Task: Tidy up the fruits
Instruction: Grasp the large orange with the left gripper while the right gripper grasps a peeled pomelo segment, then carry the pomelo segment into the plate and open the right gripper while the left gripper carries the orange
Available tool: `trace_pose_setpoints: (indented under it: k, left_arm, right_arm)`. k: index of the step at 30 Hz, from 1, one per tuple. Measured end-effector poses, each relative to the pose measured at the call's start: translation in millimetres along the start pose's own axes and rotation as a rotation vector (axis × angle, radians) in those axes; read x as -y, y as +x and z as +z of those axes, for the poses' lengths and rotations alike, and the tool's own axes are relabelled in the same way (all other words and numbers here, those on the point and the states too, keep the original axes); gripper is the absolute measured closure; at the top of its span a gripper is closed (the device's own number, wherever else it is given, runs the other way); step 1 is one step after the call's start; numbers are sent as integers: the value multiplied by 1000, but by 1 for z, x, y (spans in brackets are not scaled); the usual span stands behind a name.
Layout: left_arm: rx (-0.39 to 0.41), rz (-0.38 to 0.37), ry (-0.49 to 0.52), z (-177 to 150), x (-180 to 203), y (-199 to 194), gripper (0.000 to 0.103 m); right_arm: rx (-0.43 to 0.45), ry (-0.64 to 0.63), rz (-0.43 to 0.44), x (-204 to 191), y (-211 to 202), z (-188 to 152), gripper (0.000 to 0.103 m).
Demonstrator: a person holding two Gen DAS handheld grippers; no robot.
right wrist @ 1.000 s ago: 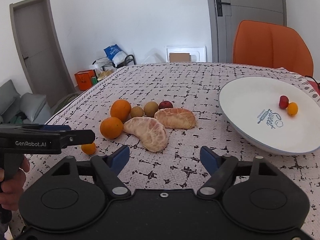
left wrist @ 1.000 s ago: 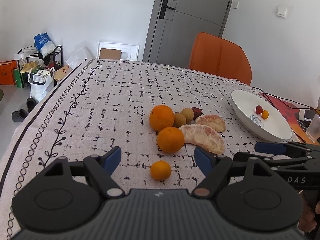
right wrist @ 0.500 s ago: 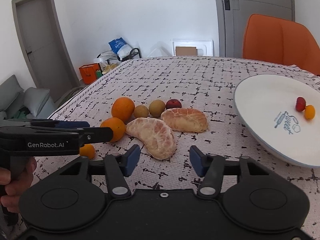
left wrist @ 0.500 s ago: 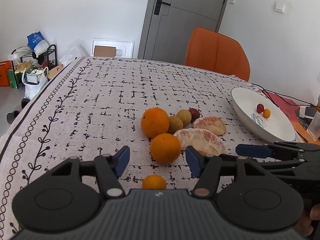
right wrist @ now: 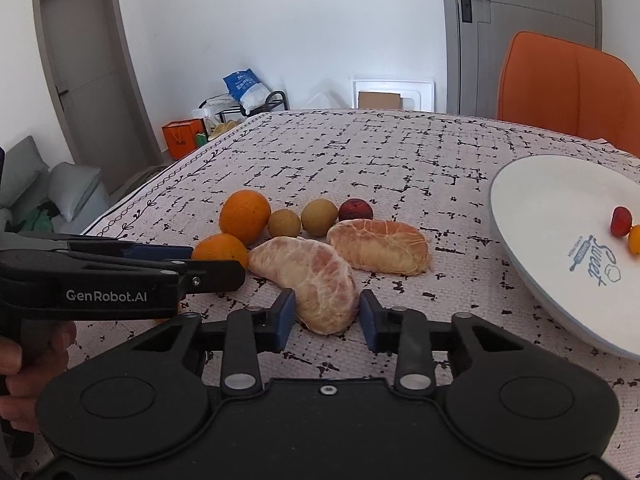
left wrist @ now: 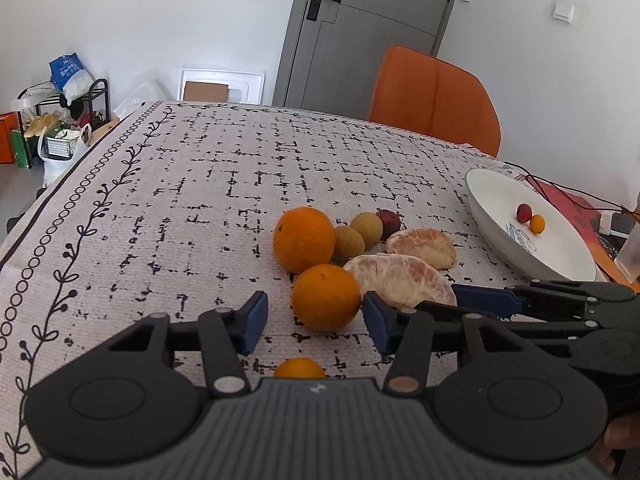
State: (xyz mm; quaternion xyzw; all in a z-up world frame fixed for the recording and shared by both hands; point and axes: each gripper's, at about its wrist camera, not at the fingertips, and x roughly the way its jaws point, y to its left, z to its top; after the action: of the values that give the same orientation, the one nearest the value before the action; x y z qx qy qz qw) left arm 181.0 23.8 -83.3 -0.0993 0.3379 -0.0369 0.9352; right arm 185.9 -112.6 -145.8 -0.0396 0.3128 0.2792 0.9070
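Note:
A pile of fruit lies mid-table: two oranges, two small brown fruits, a dark red fruit and two peeled pomelo segments. My left gripper (left wrist: 316, 322) is open, its fingers on either side of the near orange (left wrist: 326, 297), not touching on the left. A small orange (left wrist: 299, 368) lies under it. My right gripper (right wrist: 327, 320) is open, its fingers flanking the near pomelo segment (right wrist: 310, 276). The white plate (right wrist: 532, 200) at the right holds a small red fruit (right wrist: 620, 221) and a small orange fruit (right wrist: 634, 240).
The far orange (left wrist: 304, 238), the brown fruits (left wrist: 366, 229) and the second pomelo segment (left wrist: 422, 242) lie close behind. An orange chair (left wrist: 434, 96) stands at the far table edge. Cables and a red item (left wrist: 572, 204) lie beyond the plate.
Both grippers have moved forward and narrowed. The left now brackets the near orange, the right brackets the near pomelo segment. The fruits have not moved.

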Motion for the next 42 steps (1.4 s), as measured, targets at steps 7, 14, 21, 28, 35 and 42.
trace_pose_setpoints:
  k: [7,14,21,28,35,42]
  left_arm:
    - [6,7,22,-1,7,4,61]
    - [15,14,34,-3,9,3,68]
    - [31,17,14,-4,1,-12,68]
    - [46,41,-12,-4,-11,-22,68]
    - [53,60,-35,-6,-23,-29,68]
    - [68,62,-32,-2,-23,-33,68]
  right_arm:
    - [7,40,19,9,-9,-4,86]
    - [-13,42,5,12,-18,-9,84]
    - [-4,-7,2,3,-11,-4,67]
    - [-6,-43,6,-2,1,4,57]
    - [-11,-103,3,-12,13,12,52]
    - [-6,-155,-5,-18,13,12,65]
